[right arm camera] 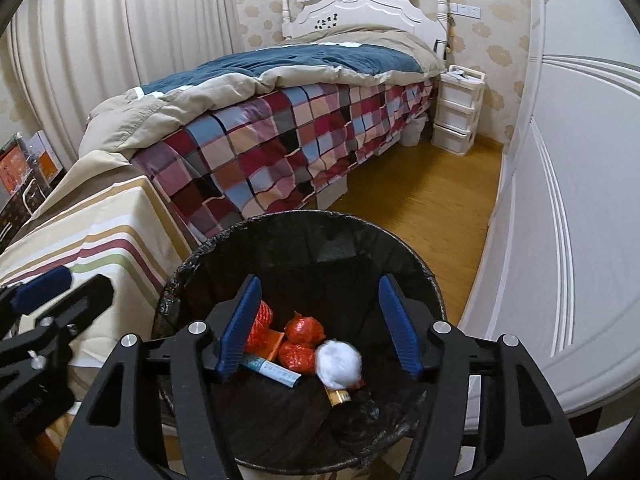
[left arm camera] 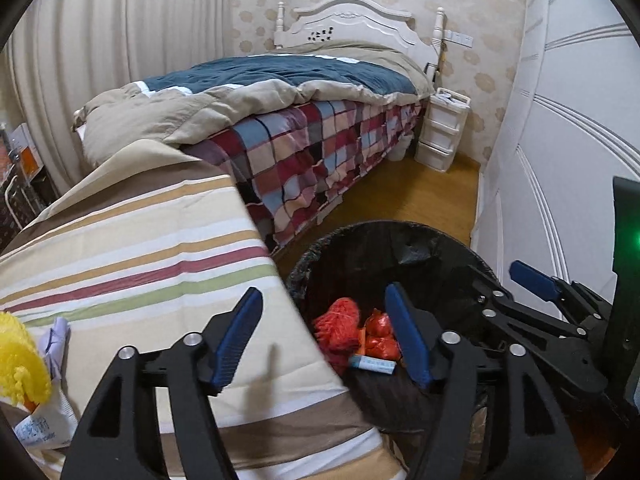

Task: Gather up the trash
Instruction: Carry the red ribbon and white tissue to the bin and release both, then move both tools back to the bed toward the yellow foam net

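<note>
A black-lined trash bin [right arm camera: 304,224] stands on the floor beside the striped table; it also shows in the left wrist view [left arm camera: 384,228]. Inside lie red net trash [right arm camera: 304,330], a blue-white tube [right arm camera: 276,372] and a blurred white crumpled ball [right arm camera: 339,362]. My right gripper [right arm camera: 320,324] is open and empty above the bin. My left gripper [left arm camera: 326,338] is open and empty over the table edge by the bin. On the table's left lie a yellow net [left arm camera: 18,356], a white wrapper [left arm camera: 40,424] and a pale paper scrap [left arm camera: 58,338].
The striped-cloth table [left arm camera: 140,248] is at the left. A bed with a checked cover [left arm camera: 304,148] is behind it. A white drawer unit [left arm camera: 440,132] stands by the headboard. A white wardrobe [left arm camera: 560,120] lines the right. Wooden floor [right arm camera: 420,196] lies between.
</note>
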Demonstrator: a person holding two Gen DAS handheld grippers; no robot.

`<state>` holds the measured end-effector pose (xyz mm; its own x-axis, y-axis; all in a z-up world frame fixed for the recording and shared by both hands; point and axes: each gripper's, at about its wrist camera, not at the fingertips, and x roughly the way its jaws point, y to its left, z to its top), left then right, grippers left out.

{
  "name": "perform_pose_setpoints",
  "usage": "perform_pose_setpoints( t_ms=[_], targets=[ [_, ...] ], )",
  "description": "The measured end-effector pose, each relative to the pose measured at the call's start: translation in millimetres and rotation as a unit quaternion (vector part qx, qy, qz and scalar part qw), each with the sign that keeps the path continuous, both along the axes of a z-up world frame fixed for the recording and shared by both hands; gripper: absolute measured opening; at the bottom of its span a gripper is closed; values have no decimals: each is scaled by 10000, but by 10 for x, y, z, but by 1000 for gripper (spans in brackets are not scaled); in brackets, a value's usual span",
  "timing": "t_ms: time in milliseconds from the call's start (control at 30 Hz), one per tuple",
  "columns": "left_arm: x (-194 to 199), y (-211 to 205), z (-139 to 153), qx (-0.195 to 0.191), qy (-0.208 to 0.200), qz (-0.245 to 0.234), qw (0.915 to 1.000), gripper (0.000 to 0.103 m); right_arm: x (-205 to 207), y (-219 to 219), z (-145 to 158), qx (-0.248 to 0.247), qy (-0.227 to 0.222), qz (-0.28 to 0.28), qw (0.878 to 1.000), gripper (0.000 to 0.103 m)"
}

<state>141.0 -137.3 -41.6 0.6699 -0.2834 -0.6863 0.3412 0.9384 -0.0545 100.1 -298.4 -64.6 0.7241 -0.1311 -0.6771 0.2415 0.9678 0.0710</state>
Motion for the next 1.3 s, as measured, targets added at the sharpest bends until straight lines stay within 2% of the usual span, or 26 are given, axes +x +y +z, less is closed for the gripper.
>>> perform_pose_setpoints(
  t_ms=[233,467,800,1033,1233,1300],
  targets=[
    [-143,242,95,-48,-102,237,9997,75,-105,78,64,8,-57,-11,10000,68],
    [-403,524,167,113,-280,376,9988,76,-274,338,185,64,-151,190,9997,71],
    [-717,1430,203,-9,-207,1061,9941,78,-417,986,275,259,-210,840,9959,73],
    [-867,2144,165,53,-167,1787,9837,79,-397,1634,294,195,-151,1491,9885,73],
    [-917,2678,28,65,36,2392,9709,79,-390,2128,319,131,-102,2004,9796,73],
    [-941,2818,13,36,62,2537,9673,79,-389,2288,360,85,-126,2188,9756,78]
  ],
)
